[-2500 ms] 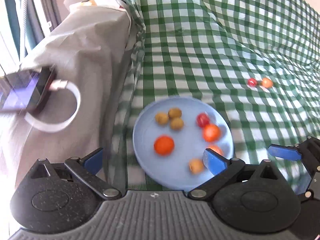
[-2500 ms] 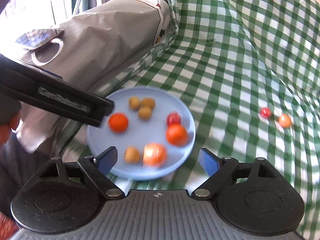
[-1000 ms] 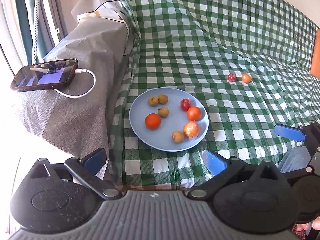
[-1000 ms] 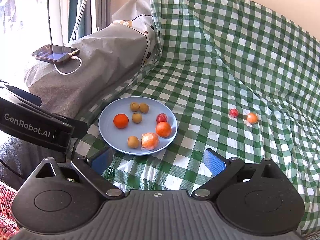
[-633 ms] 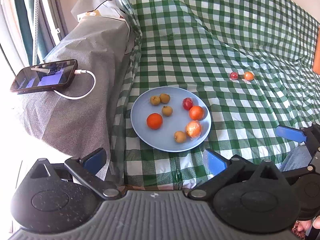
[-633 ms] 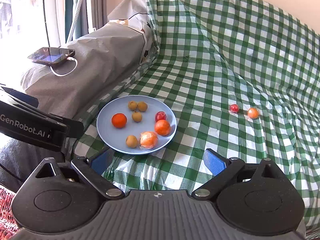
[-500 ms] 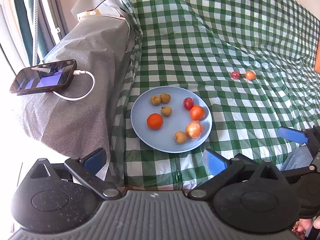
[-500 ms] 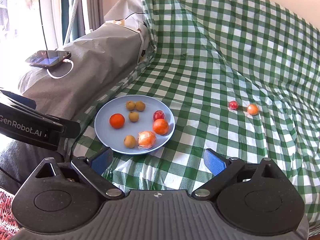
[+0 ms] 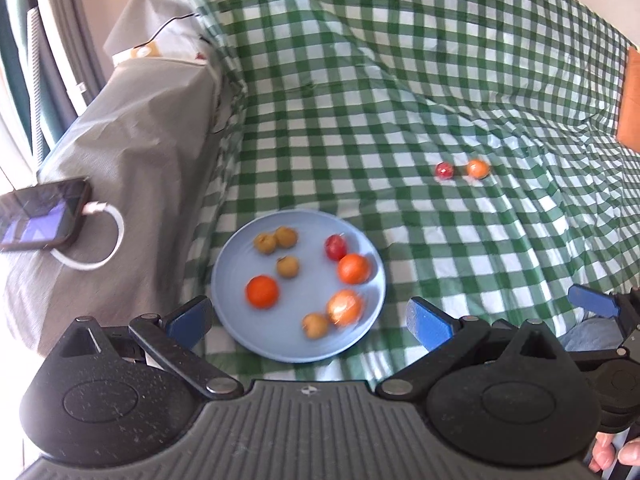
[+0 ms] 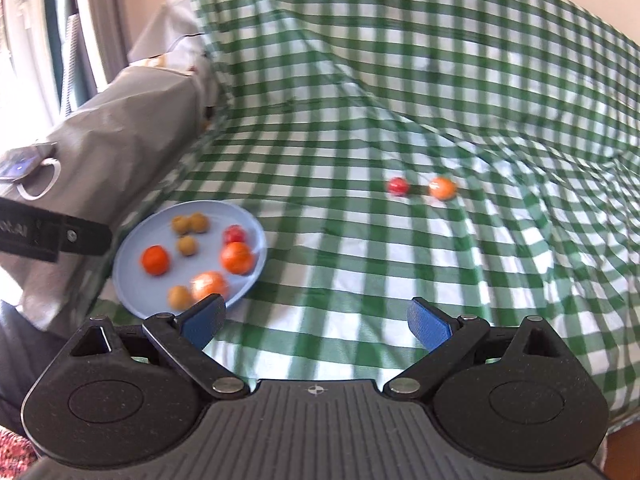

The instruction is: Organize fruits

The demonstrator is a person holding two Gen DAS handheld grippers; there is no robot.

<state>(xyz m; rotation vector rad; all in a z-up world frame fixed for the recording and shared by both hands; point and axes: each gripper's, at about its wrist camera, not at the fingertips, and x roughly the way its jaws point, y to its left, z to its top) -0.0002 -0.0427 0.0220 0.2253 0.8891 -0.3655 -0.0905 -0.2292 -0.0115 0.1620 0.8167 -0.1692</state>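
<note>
A light blue plate (image 9: pixel 240 256) (image 10: pixel 132 248) lies on the green checked cloth and holds several fruits: oranges, small brown ones and a red one. Two loose fruits rest farther back on the cloth, a red one (image 9: pixel 444 170) (image 10: pixel 398 186) and an orange one (image 9: pixel 478 168) (image 10: pixel 442 188) side by side. My left gripper (image 9: pixel 308 318) is open, held just short of the plate. My right gripper (image 10: pixel 316 320) is open too, right of the plate, facing the loose pair. Nothing sits between either pair of fingers.
A grey covered armrest (image 9: pixel 132 128) rises left of the plate, with a phone (image 9: pixel 40 216) and white cable on it. The cloth climbs a backrest behind. A part of the left tool (image 10: pixel 56 236) crosses the right wrist view; a hand (image 9: pixel 612 454) shows bottom right.
Both grippers have moved forward toward the cloth. The right one has swung right, so the plate slid to its left and the two loose fruits came nearer. Both stayed open.
</note>
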